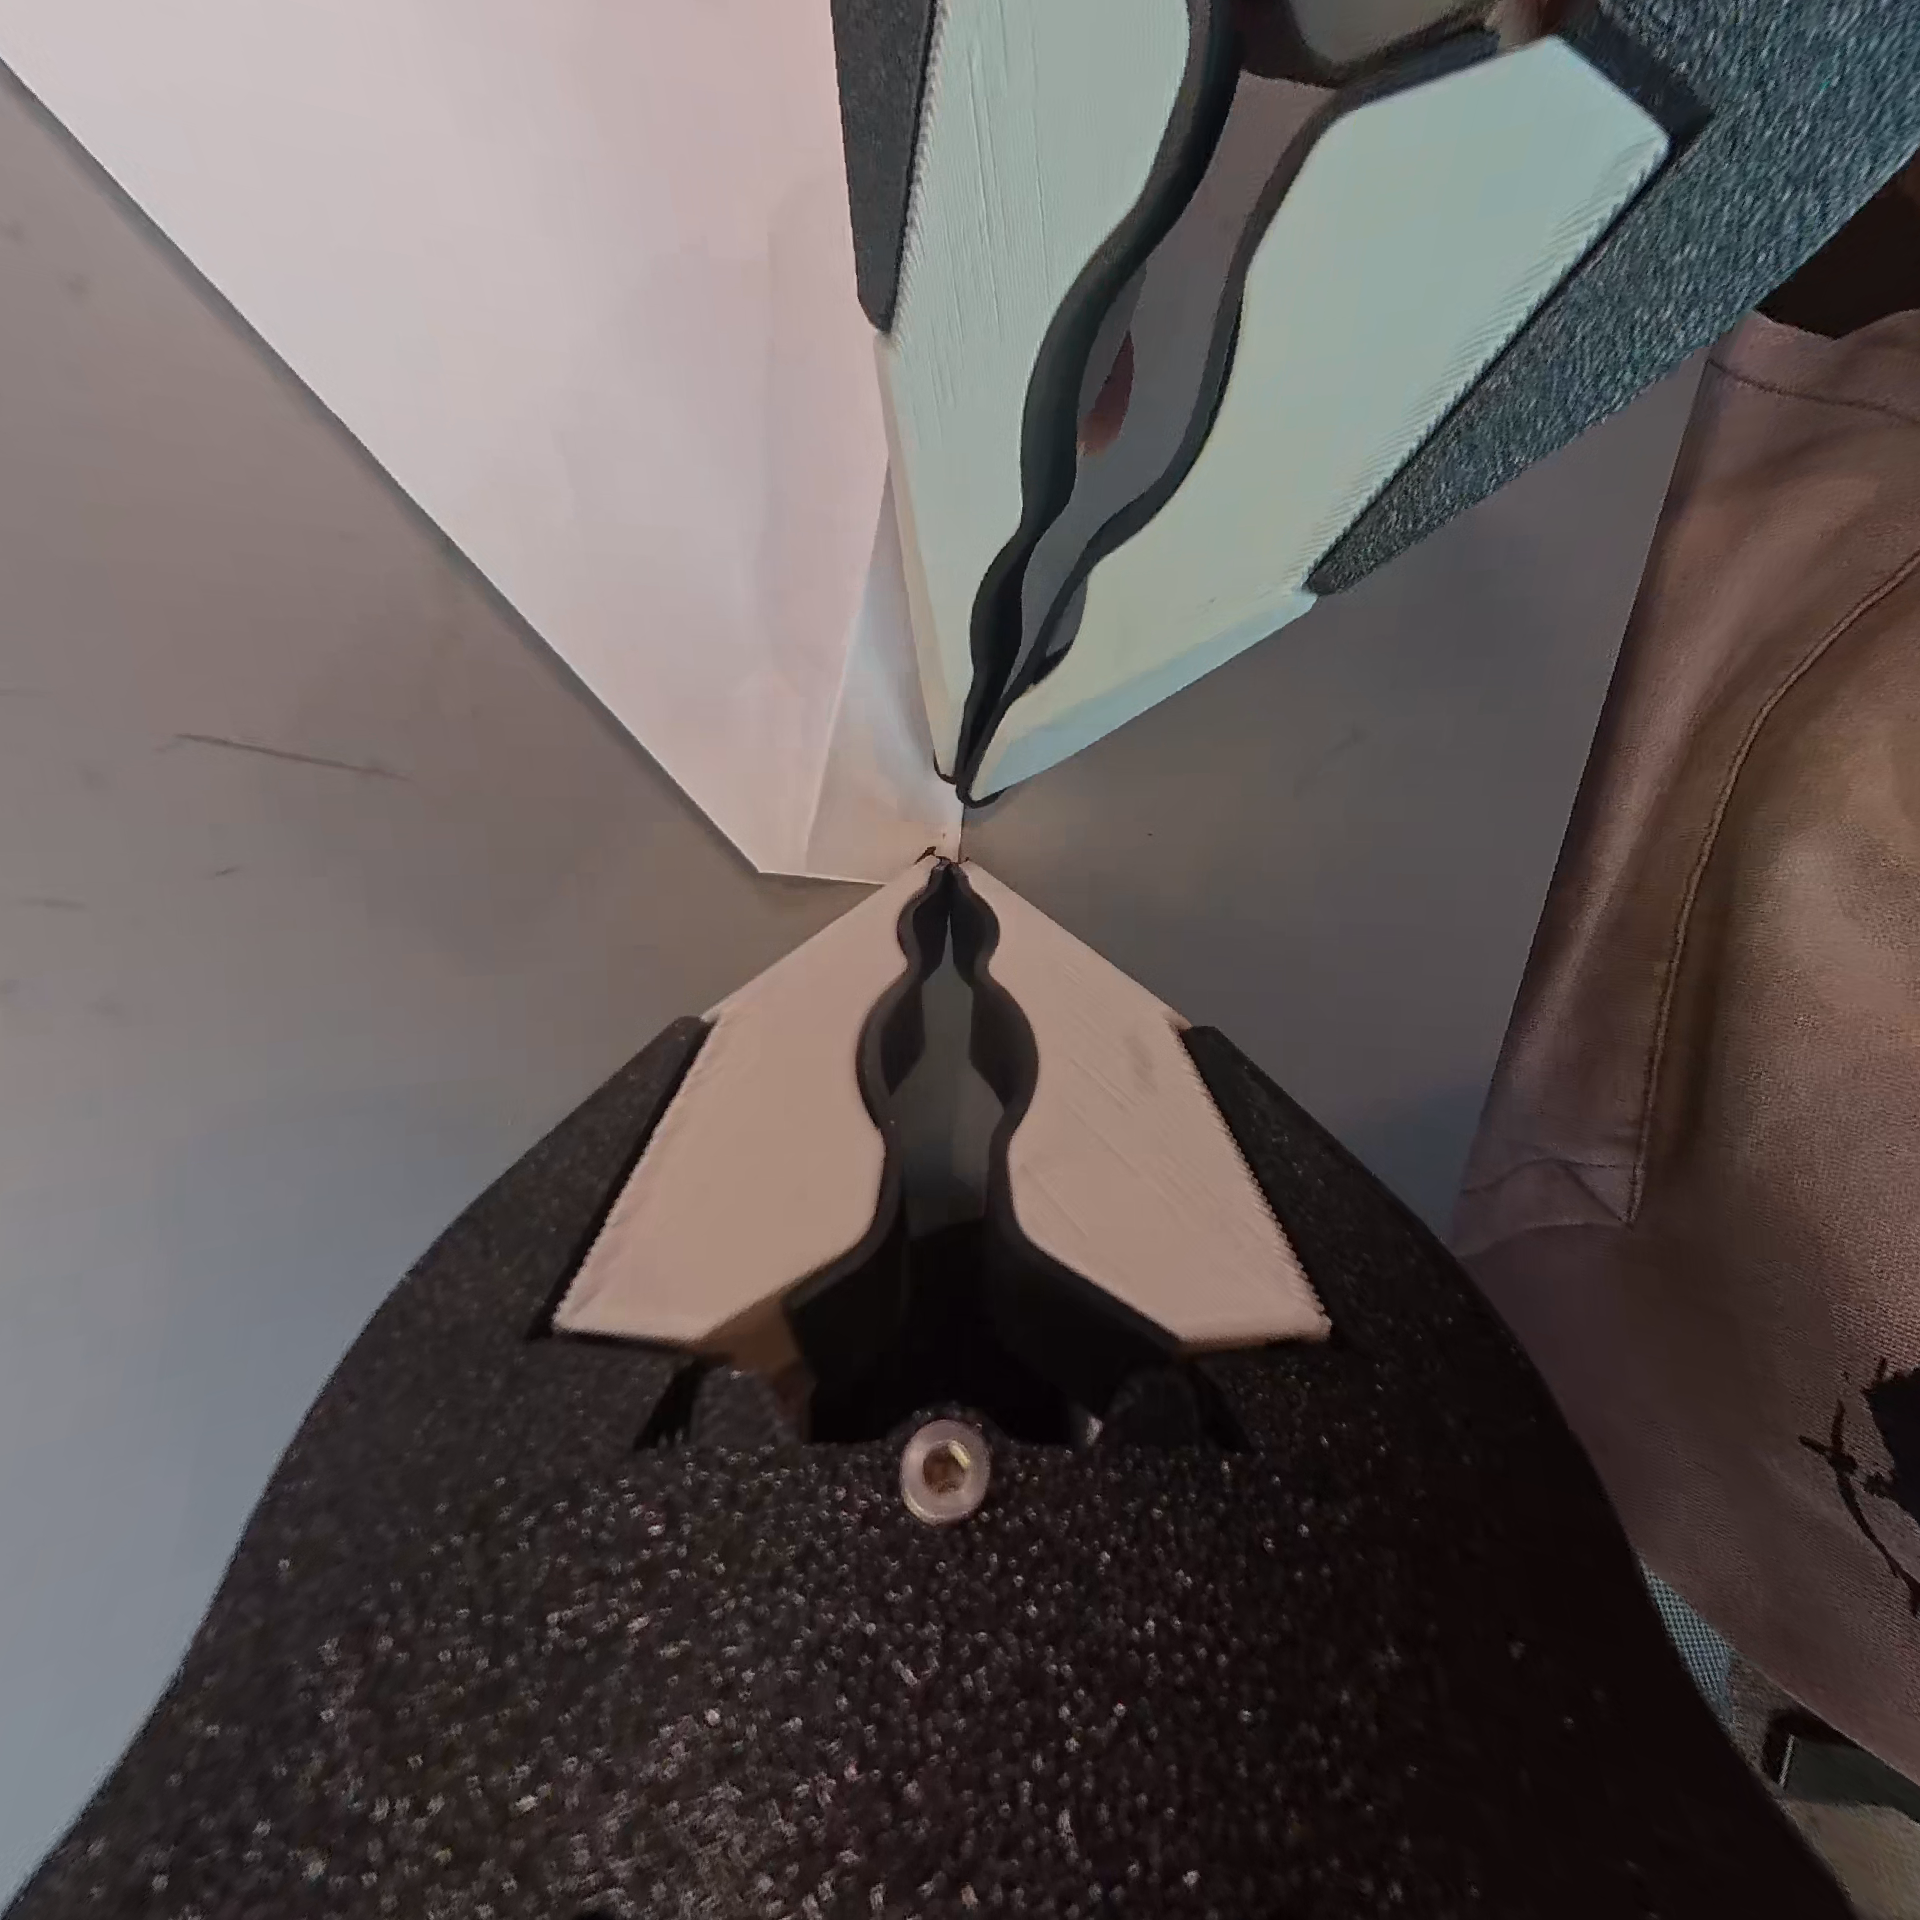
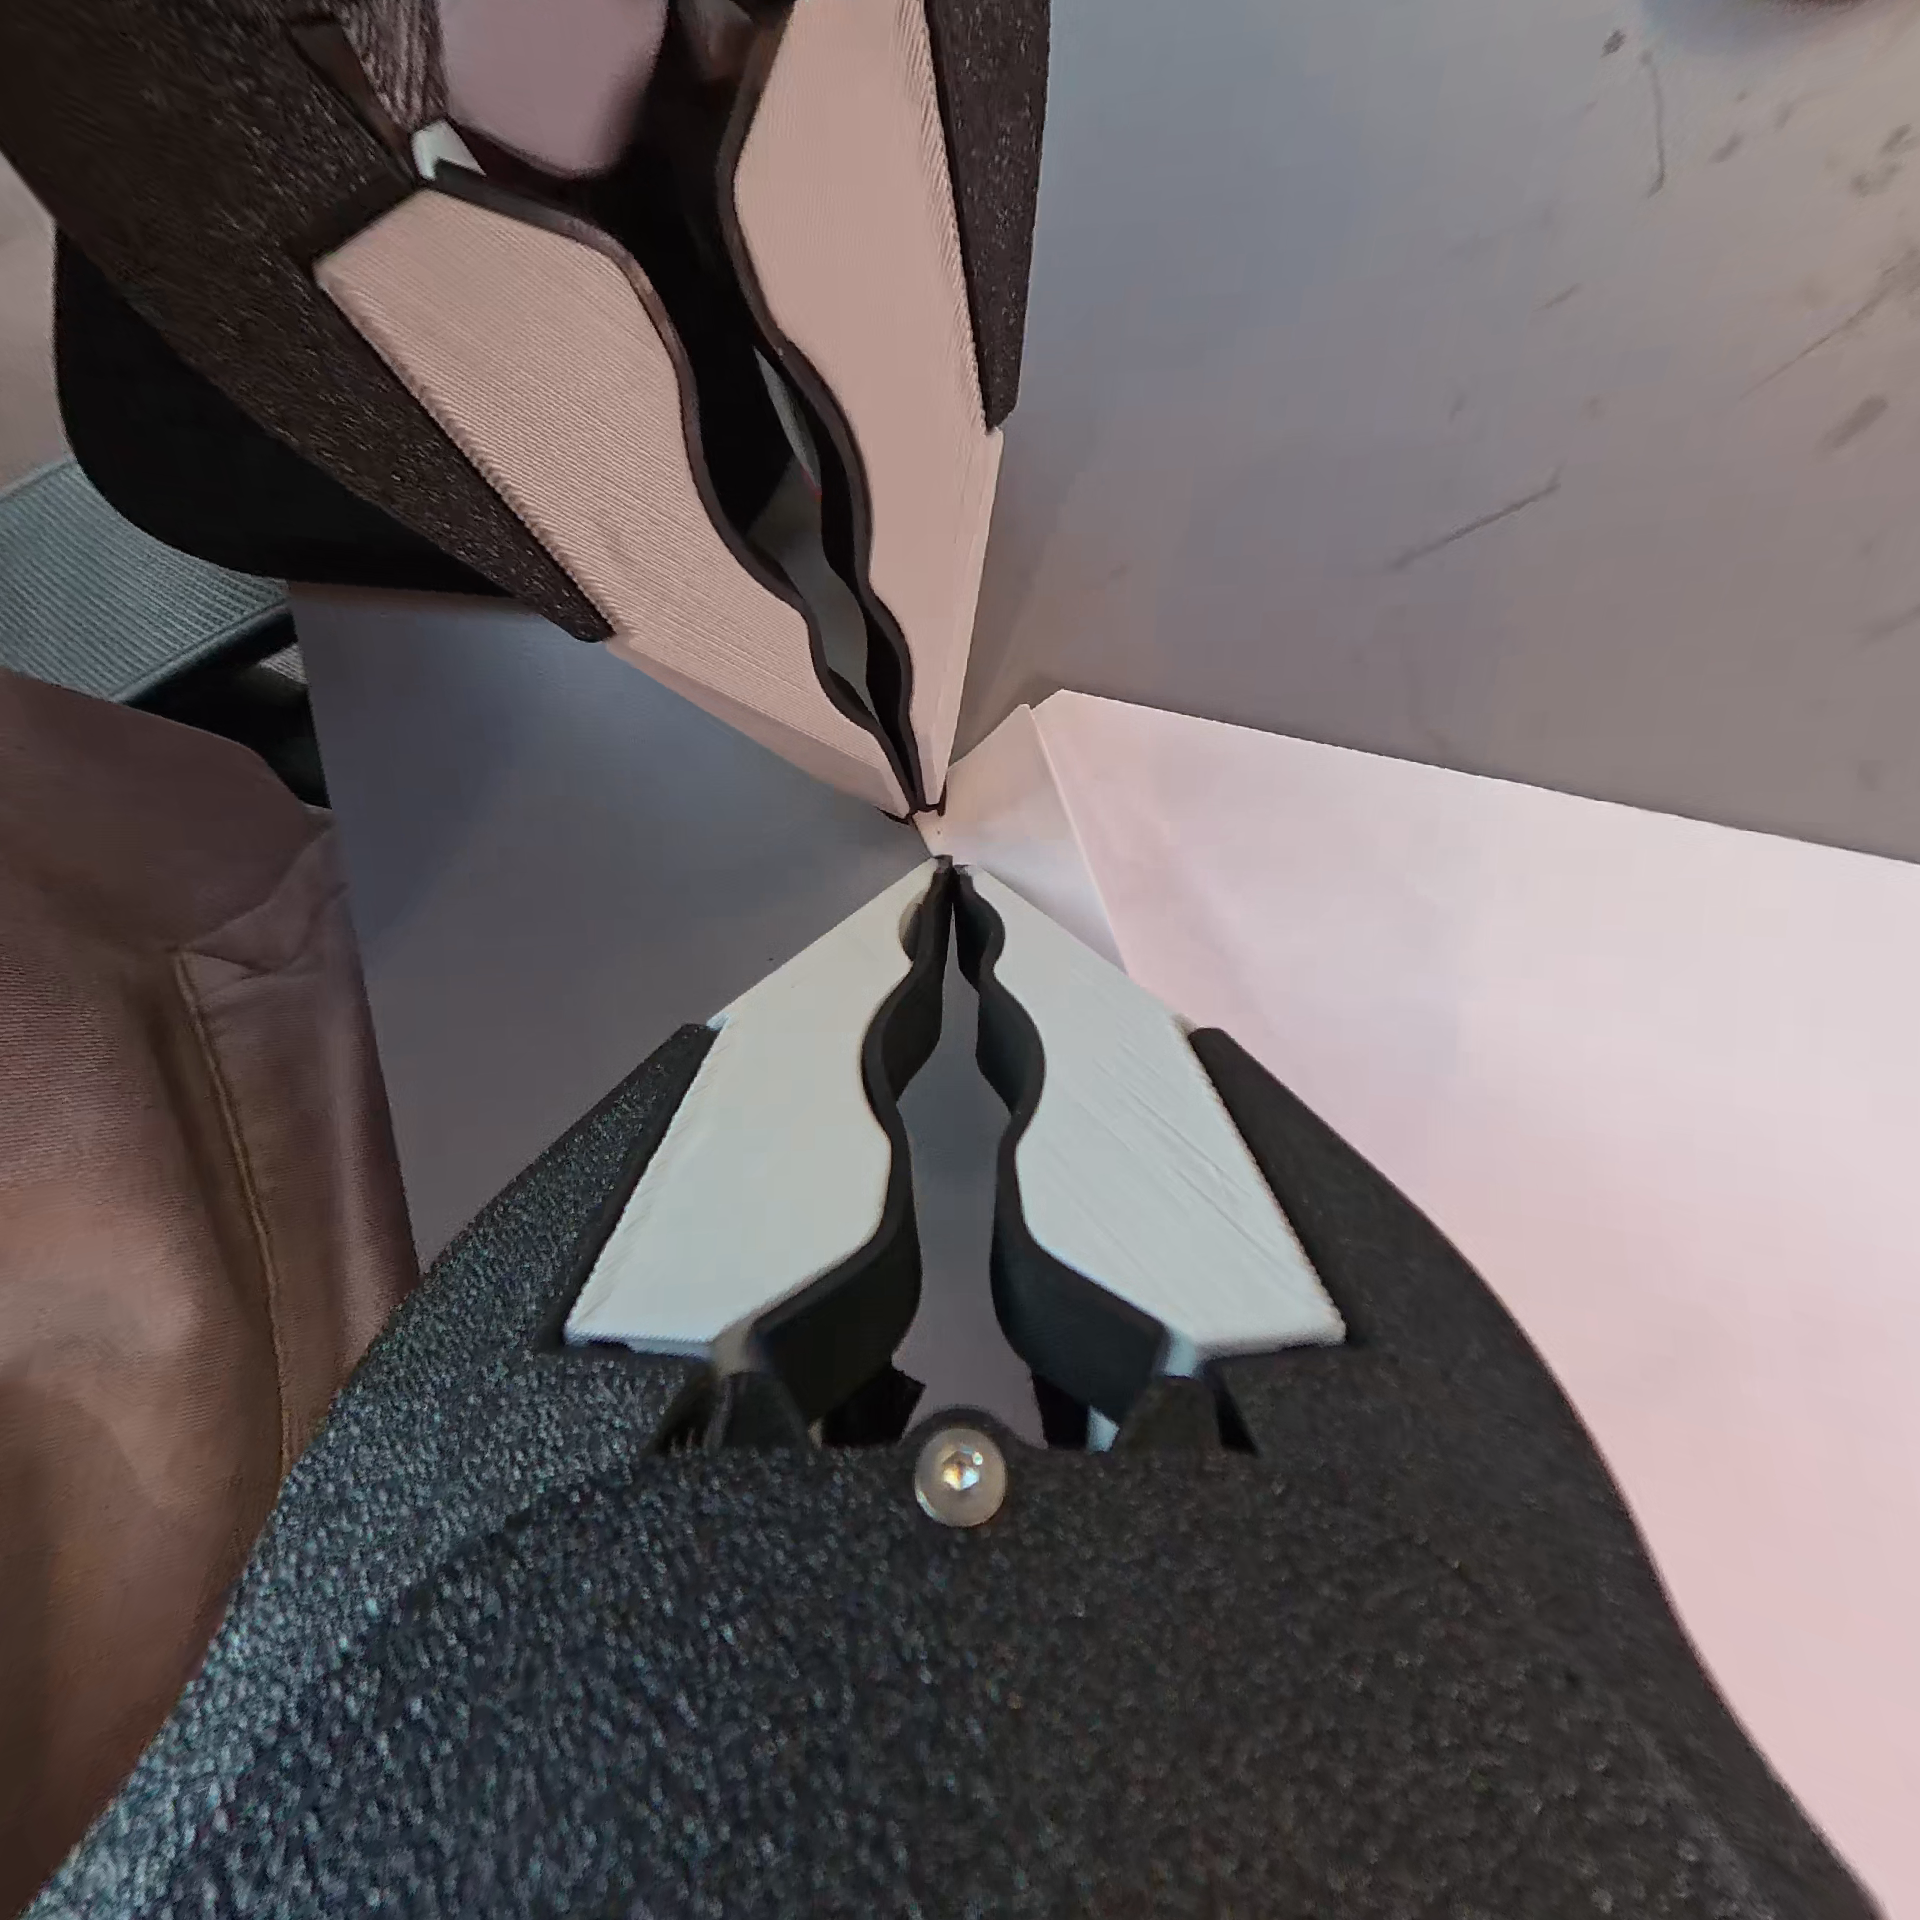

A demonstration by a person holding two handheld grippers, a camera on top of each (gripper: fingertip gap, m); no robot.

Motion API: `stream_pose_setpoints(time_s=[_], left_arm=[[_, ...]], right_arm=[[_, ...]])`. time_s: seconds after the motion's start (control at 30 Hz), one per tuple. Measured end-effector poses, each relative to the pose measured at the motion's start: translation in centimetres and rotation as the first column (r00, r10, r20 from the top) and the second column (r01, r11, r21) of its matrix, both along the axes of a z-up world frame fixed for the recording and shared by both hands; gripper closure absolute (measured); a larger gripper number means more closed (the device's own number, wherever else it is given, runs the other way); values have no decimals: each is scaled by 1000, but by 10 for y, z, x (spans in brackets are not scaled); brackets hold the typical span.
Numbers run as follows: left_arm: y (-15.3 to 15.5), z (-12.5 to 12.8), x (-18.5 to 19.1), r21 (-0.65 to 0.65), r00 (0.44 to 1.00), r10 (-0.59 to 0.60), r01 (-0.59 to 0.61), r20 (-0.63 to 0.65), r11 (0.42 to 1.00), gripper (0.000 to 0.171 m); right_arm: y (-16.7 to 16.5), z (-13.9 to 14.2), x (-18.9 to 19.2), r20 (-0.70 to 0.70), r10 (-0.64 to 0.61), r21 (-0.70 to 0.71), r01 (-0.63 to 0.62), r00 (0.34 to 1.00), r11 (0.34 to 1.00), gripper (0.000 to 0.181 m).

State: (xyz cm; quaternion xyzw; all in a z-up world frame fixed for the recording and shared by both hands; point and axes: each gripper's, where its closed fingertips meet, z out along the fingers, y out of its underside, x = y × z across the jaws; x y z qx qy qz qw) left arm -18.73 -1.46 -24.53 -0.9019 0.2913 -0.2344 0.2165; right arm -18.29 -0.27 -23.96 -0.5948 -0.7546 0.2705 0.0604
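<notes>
A white sheet of paper (image 1: 499, 343) lies on a grey table (image 1: 260, 831), with a folded flap (image 1: 878, 748) at its near corner. My left gripper (image 1: 943, 871) is shut, and its tips pinch the very point of that corner. My right gripper (image 1: 964, 798) comes in from above in the left wrist view. It is also shut, with its tips on the same corner, almost touching the left gripper's tips. In the right wrist view the right gripper (image 2: 948, 868) is at the bottom and the left gripper (image 2: 914, 808) at the upper left. The paper (image 2: 1455, 1039) spreads to the right, with its flap (image 2: 1003, 800) beside the tips.
A person's brown garment (image 1: 1714, 935) is close on the right in the left wrist view and on the left (image 2: 156, 1039) in the right wrist view. A grey mesh seat (image 2: 104, 603) shows beyond the table edge. The table top (image 2: 1455, 364) has faint scratches. My left and right fingertips are right by each other.
</notes>
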Motion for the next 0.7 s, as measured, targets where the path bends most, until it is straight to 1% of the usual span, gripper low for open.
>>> stream_pose_setpoints(time_s=[0.03,0.23,0.3,0.33,0.4,0.5,0.7], left_arm=[[0,0,0,0,1000,0,0,4,1000,171],[-1,2,1,9,1000,-5,5,0,1000,171],[2,11,5,26,999,7,-8,52,1000,171],[6,14,5,47,998,18,-20,53,999,171],[6,6,2,56,1000,-12,13,-16,998,171],[3,0,6,42,999,-40,41,-20,998,171],[3,-1,5,97,993,-60,70,-103,993,171]], right_arm=[[1,-4,0,8,0,13,0,1000,1000,181],[1,-5,0,14,0,13,-1,1000,1000,181],[1,-5,-1,13,-5,-4,6,1000,1000,181],[0,-5,0,12,-10,-14,10,1000,1000,181],[0,-5,-1,9,-16,-27,16,1000,1000,181],[1,-5,0,5,-18,-27,19,1000,999,181],[4,-4,4,-5,-8,-9,8,1000,1000,181]])
